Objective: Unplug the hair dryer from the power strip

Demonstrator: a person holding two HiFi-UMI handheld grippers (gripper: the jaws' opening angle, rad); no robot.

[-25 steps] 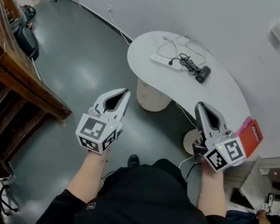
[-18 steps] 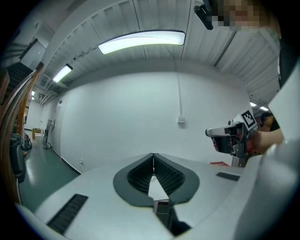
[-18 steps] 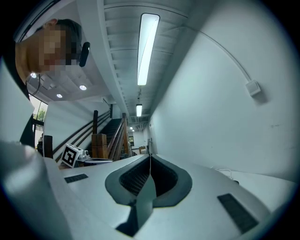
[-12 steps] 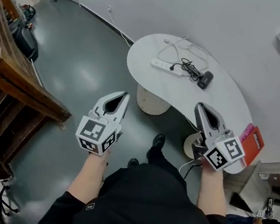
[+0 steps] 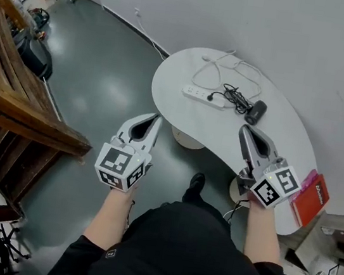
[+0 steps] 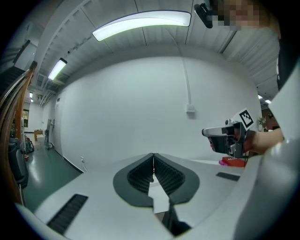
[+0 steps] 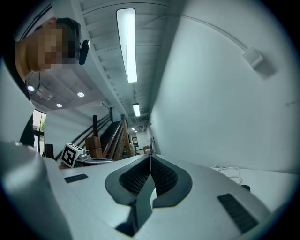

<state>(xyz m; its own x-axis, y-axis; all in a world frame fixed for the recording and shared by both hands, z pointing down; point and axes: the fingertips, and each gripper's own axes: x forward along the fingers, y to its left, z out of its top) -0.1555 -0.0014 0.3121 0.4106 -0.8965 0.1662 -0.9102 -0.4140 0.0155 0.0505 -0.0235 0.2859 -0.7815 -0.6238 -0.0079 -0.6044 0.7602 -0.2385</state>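
- On the far half of the white table (image 5: pixel 180 71), the white power strip (image 5: pixel 196 93) lies flat. The black hair dryer (image 5: pixel 256 112) lies near the strip's right end, with a loose tangle of black cord (image 5: pixel 234 96) between them.
- A small black plug (image 5: pixel 211 97) sits in the strip; how deep it sits is too small to tell.
- The left gripper (image 5: pixel 154 119) and the right gripper (image 5: pixel 244 130) hover at the near side of the table, well apart from the strip. Both have their jaws clenched together on nothing.
- The plug looks hard and stubby and probably sits tight, so its body is the place to pinch. The soft cord would likely bend or slip.
- The strip looks light and smooth and may lift or slide with the pull. The other jaws should probably pin it near the socket.
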